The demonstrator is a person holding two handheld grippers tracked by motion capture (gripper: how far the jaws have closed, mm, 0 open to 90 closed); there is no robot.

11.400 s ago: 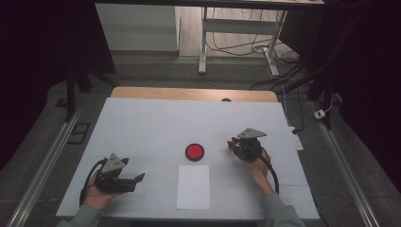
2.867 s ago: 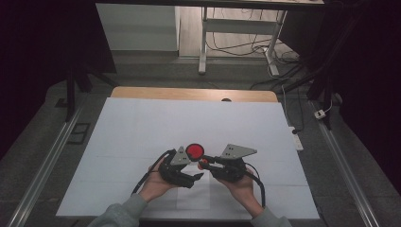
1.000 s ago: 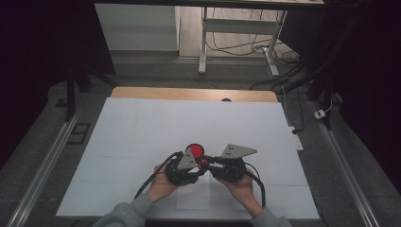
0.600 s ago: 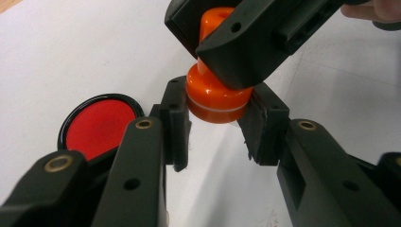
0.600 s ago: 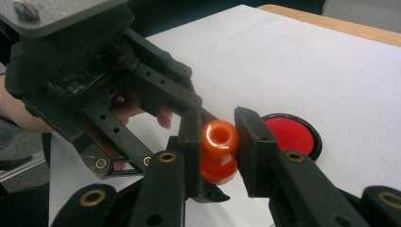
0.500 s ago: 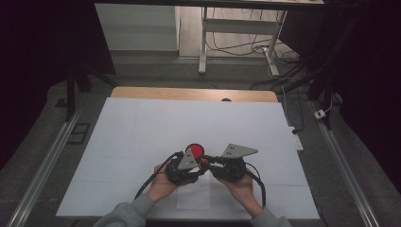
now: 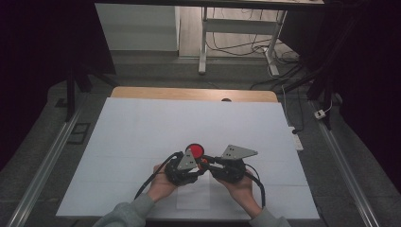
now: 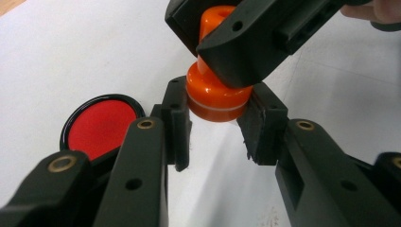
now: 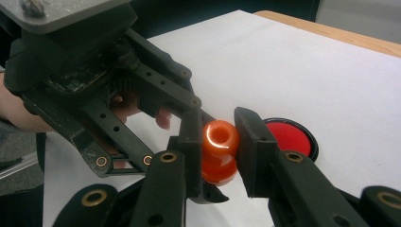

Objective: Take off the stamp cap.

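Low centre of the high view: left gripper (image 8: 215,130) and right gripper (image 9: 217,151) both clamped on the orange stamp (image 8: 215,92), beside the red pad (image 8: 101,125)

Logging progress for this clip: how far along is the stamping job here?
Done: the orange stamp is up off the table, with the right gripper shut on its upper knob. In hand: the left gripper is shut on the stamp's wide base, so both hold it beside the red ink pad. Left, as it looks: the white paper sheet near the person shows no mark yet.
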